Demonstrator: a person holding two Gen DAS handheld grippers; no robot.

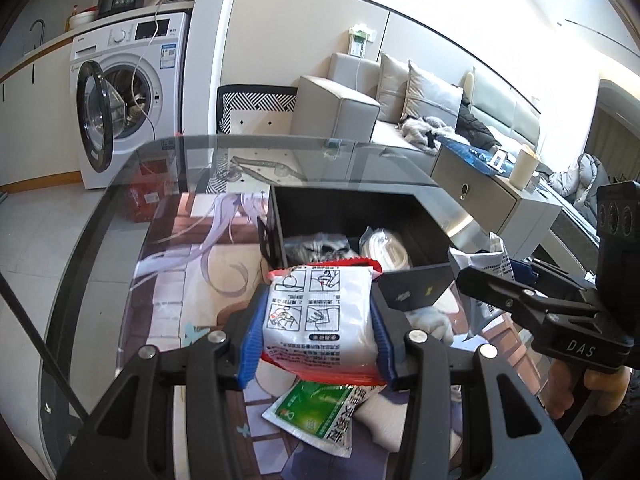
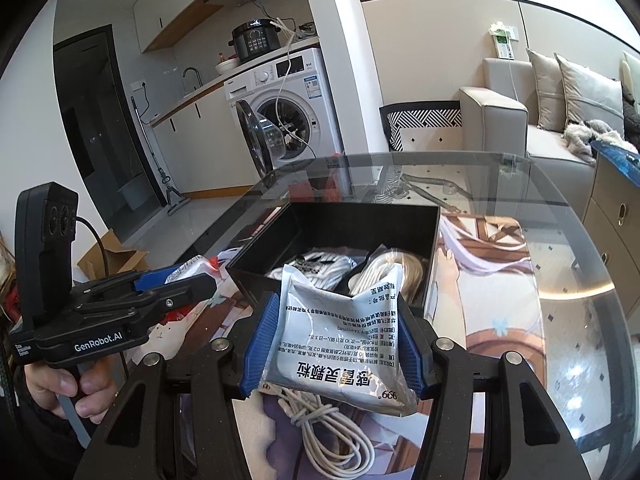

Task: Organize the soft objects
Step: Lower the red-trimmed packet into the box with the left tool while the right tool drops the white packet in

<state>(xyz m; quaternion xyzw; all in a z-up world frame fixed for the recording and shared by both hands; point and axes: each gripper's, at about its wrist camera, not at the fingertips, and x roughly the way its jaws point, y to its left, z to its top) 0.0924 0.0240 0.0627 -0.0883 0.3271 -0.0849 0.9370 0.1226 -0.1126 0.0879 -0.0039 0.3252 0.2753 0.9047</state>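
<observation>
Holding a soft packet apiece, both grippers hang above the glass-topped table (image 2: 560, 248), each aimed toward the open black rectangular box (image 2: 434, 240) at twelve o'clock. The left gripper (image 1: 318, 320) has its blue-padded jaws clamped on the sides of a white, red-edged plastic sachet printed with instruction pictures (image 1: 320, 312); the right gripper (image 2: 334, 336) is clamped the same way on a silvery-grey foil pouch with black lettering (image 2: 340, 332). Both packets are slick and yielding, so either could likely slide out of its pads and drop short of the box, or buckle further, as the grey pouch already creases at its top. A second risk is that the two tools, near each other, may bump as they converge on the one opening, or a packet may catch the box's near wall and tip it. Inside the box lie a bundle of white-and-black fabric (image 2: 320, 266) toward ten o'clock and a clear-wrapped coil of pale cord (image 2: 384, 272) toward two o'clock, leaving limited room. Still on the table are a green-and-white flat sachet (image 1: 316, 416), below the left gripper at six o'clock, and a loose white cable (image 2: 332, 432) under the right gripper.
</observation>
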